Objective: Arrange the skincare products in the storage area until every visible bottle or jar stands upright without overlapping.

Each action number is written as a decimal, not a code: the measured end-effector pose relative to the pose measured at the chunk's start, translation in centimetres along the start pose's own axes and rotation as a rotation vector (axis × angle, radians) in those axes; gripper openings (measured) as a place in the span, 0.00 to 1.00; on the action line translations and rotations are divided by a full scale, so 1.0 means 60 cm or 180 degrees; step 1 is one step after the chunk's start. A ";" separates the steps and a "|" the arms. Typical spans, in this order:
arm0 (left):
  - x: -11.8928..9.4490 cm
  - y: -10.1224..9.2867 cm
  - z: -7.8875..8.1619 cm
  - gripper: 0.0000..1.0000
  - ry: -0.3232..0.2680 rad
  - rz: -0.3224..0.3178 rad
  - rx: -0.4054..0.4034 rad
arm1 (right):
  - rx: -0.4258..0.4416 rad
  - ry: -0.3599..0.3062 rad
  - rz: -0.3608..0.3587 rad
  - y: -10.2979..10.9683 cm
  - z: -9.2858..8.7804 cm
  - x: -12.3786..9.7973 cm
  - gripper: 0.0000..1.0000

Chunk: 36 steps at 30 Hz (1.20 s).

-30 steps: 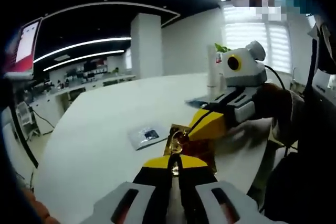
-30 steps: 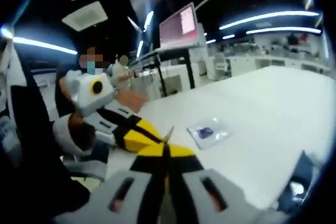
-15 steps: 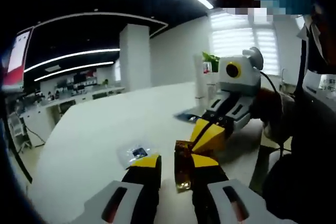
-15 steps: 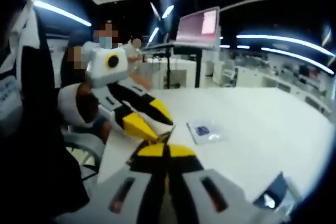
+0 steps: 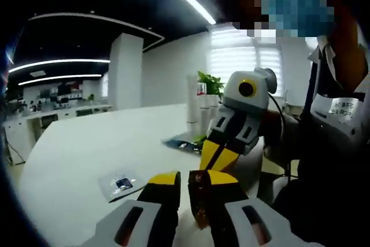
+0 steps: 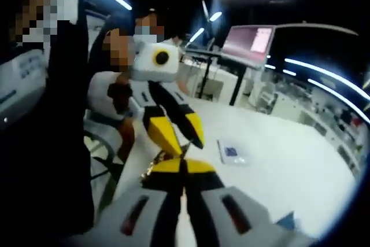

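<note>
I see the white table [image 5: 75, 148] spread wide. My left claw [image 5: 188, 180] is released, jaws apart, with a gold-brown packet [image 5: 198, 201] hanging between them. My right claw [image 6: 184, 166] is clenched on that packet's [image 6: 155, 166] edge. A small clear sachet [image 5: 120, 183] lies flat on the table nearby.
</note>
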<state>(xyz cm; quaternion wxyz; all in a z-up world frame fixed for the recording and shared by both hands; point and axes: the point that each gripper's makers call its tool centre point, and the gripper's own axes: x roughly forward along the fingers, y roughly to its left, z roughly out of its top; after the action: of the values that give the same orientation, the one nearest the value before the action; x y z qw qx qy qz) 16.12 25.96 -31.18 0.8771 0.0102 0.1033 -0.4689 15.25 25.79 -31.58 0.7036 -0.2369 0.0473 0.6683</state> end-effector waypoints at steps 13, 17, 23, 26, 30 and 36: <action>0.009 -0.003 -0.003 0.00 0.0086 0.0068 -0.0013 | 0.0039 0.0012 -0.0072 -0.009 -0.010 -0.004 0.04; 0.010 -0.003 0.000 0.00 0.0049 0.0093 -0.0083 | 0.0076 0.0032 -0.0101 -0.010 -0.022 -0.011 0.19; 0.008 0.000 0.008 0.00 -0.0025 0.0115 -0.0182 | 0.0362 0.0021 -0.0272 -0.023 -0.041 -0.030 0.28; 0.009 0.003 0.016 0.00 -0.0099 0.0193 -0.0144 | 0.0507 -0.0002 -0.0359 -0.032 -0.045 -0.039 0.27; 0.009 0.000 0.023 0.00 -0.0185 0.0165 -0.0134 | 0.0734 -0.0120 -0.0459 -0.043 -0.043 -0.047 0.23; 0.011 0.000 0.025 0.00 -0.0229 0.0142 -0.0128 | 0.0856 -0.0165 -0.0525 -0.046 -0.043 -0.050 0.10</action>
<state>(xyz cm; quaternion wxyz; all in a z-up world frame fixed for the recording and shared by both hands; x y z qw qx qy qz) 16.75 25.27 -29.81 0.8905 -0.0220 0.0808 -0.4471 18.28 22.05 -31.98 0.7824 -0.1264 0.0985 0.6018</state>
